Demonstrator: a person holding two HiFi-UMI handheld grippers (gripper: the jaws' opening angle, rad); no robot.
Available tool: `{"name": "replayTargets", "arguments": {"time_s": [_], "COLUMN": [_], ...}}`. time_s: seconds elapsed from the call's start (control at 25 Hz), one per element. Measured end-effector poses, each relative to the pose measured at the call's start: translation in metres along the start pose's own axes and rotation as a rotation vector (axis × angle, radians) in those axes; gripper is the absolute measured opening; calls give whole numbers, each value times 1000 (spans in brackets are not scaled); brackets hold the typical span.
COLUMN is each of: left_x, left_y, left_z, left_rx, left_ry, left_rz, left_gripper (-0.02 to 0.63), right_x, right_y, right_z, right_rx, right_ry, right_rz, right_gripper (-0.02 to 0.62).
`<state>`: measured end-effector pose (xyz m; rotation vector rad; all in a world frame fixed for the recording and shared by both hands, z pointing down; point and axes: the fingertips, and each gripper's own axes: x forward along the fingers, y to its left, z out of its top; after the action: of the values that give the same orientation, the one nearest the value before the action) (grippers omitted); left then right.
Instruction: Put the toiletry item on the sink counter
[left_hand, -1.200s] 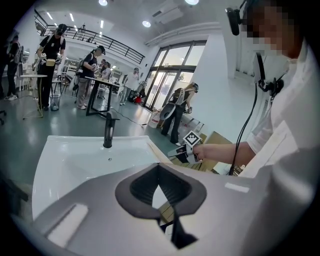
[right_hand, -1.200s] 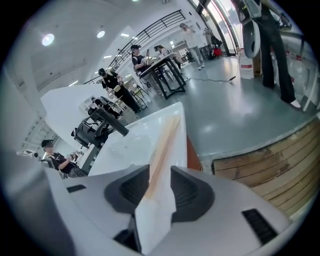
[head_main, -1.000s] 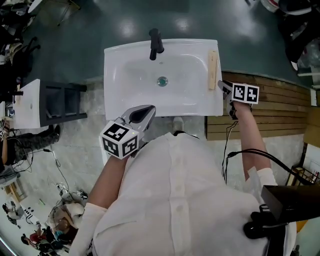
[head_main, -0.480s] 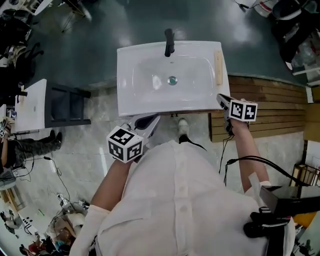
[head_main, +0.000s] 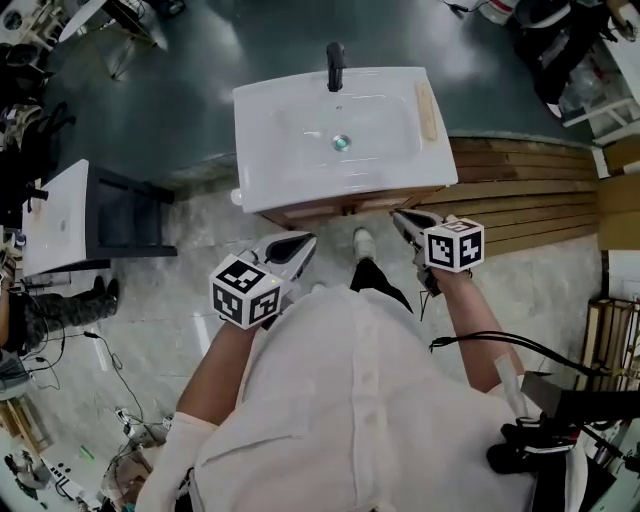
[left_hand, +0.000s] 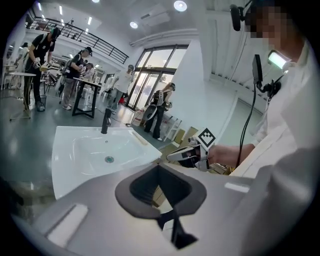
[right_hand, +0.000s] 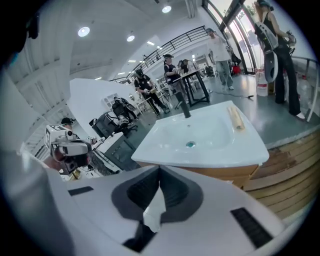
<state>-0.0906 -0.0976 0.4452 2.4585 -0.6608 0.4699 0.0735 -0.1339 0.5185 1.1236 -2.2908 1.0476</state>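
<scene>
The toiletry item (head_main: 425, 109), a slim tan stick, lies along the right side of the white sink counter (head_main: 262, 150); it also shows in the left gripper view (left_hand: 140, 138) and the right gripper view (right_hand: 236, 118). Both grippers hang in front of the sink cabinet, away from the counter. My left gripper (head_main: 299, 243) (left_hand: 159, 168) is shut and holds nothing. My right gripper (head_main: 404, 219) (right_hand: 159, 171) is shut too, with nothing between its jaws. Each gripper camera catches the other gripper: the right gripper (left_hand: 184, 154) and the left gripper (right_hand: 69, 147).
A black faucet (head_main: 334, 56) stands at the sink's back edge. Wooden decking (head_main: 520, 190) lies right of the sink, a dark rack (head_main: 130, 215) and a small white basin (head_main: 55, 215) left of it. Cables trail on the floor. Several people stand in the background.
The view and both grippers have drawn back from the sink. My right gripper left the counter's right edge beside the item; the item stays on the counter.
</scene>
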Motion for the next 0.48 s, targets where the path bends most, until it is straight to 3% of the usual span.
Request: {"name": "replayTargets", "arguments": {"time_s": [0.48], "left_x": [-18], "left_y": [-45], "left_z": [-39], "left_rx": [41], "left_ry": [23], "left_rz": [-71], "left_gripper": [6], "right_x": [-28], "right_y": [77], "right_z": [-68], "right_rx": [-55], "right_ry": [13], "right_rz": [11], "right_gripper": [6]}}
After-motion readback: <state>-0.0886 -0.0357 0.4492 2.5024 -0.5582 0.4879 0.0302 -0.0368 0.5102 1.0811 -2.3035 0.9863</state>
